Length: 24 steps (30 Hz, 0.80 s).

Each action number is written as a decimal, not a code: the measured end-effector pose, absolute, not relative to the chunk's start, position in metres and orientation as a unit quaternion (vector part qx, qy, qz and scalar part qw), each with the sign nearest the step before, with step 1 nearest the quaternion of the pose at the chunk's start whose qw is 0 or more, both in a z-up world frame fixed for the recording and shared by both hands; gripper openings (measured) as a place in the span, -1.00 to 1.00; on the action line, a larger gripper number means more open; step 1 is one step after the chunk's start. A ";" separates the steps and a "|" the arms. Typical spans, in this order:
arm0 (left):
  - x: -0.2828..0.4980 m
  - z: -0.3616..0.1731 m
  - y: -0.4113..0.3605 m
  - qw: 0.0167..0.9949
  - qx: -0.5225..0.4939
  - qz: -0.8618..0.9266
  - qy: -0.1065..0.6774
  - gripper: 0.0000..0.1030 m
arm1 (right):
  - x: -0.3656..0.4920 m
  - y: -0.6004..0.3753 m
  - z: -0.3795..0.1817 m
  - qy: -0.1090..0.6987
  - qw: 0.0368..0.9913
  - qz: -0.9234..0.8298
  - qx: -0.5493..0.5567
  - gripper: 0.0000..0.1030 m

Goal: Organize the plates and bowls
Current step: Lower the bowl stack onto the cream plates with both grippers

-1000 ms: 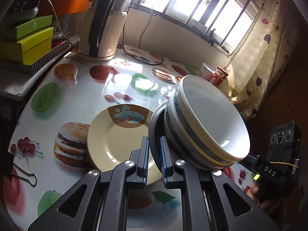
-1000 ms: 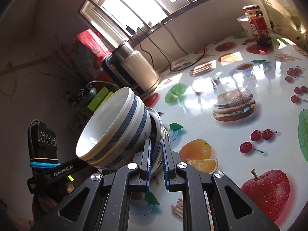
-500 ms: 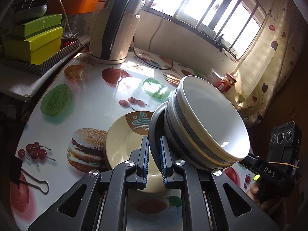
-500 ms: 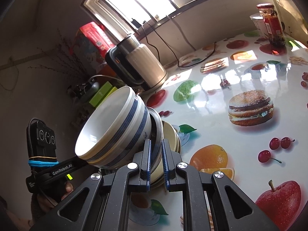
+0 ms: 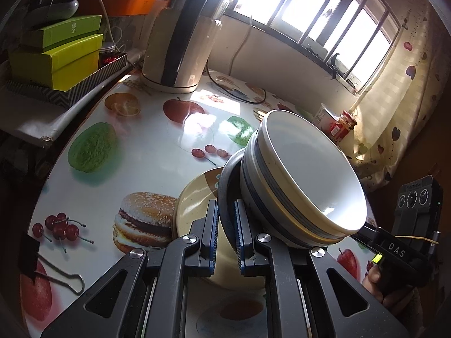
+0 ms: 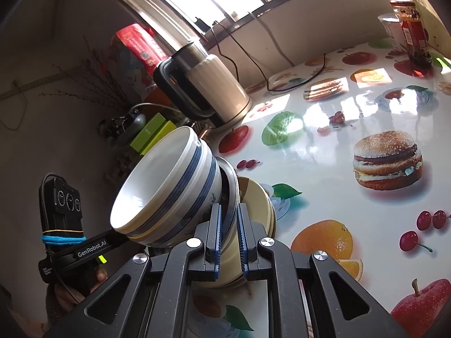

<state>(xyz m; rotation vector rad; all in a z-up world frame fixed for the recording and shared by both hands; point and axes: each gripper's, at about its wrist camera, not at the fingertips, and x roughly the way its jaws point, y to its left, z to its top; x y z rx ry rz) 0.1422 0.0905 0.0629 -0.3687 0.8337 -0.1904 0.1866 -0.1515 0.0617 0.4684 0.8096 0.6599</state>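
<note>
The yellow plate [image 5: 194, 205] is sliding under my load as I'm carrying it over. My left gripper [image 5: 225, 233] and right gripper [image 6: 229, 239] are each clamping the dark plate [image 5: 225, 180] carrying the striped bowls [image 5: 304, 186]; I'm levelling both, lowering squarely above the bench [image 5: 146, 152].

The bowls [image 5: 304, 186] on their dark plate [image 5: 225, 180], carried tilted, fill the space between the two grippers. Under them the yellow plate [image 5: 194, 205] takes the near table [image 5: 157, 152]. The kettle [image 5: 180, 39] and its cord [image 6: 296, 84] block the far edge, the boxes [image 5: 56, 56] one side, the jar [image 6: 411, 31] a corner. The middle lies open, save a binder clip [image 5: 48, 267] near the edge.
</note>
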 end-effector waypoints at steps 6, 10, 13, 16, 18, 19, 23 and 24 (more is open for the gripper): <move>0.145 0.060 0.094 0.892 -0.179 -0.089 0.406 -0.78 | 0.191 -0.147 0.059 0.388 0.838 0.313 0.220 -0.76; 0.146 0.058 0.094 0.891 -0.180 -0.086 0.409 -0.78 | 0.193 -0.145 0.058 0.391 0.837 0.314 0.219 -0.76; 0.146 0.056 0.095 0.890 -0.181 -0.084 0.410 -0.78 | 0.194 -0.144 0.057 0.394 0.836 0.313 0.219 -0.76; 0.146 0.055 0.096 0.889 -0.183 -0.084 0.411 -0.78 | 0.194 -0.143 0.056 0.396 0.835 0.313 0.218 -0.76; 0.147 0.053 0.096 0.889 -0.183 -0.083 0.412 -0.78 | 0.195 -0.141 0.056 0.397 0.835 0.313 0.217 -0.76; 0.147 0.053 0.096 0.889 -0.183 -0.083 0.412 -0.78 | 0.195 -0.141 0.056 0.398 0.835 0.312 0.217 -0.76; 0.148 0.052 0.096 0.888 -0.182 -0.083 0.414 -0.78 | 0.196 -0.141 0.054 0.400 0.834 0.312 0.218 -0.76; 0.148 0.052 0.096 0.888 -0.183 -0.083 0.414 -0.78 | 0.196 -0.140 0.054 0.400 0.834 0.311 0.217 -0.76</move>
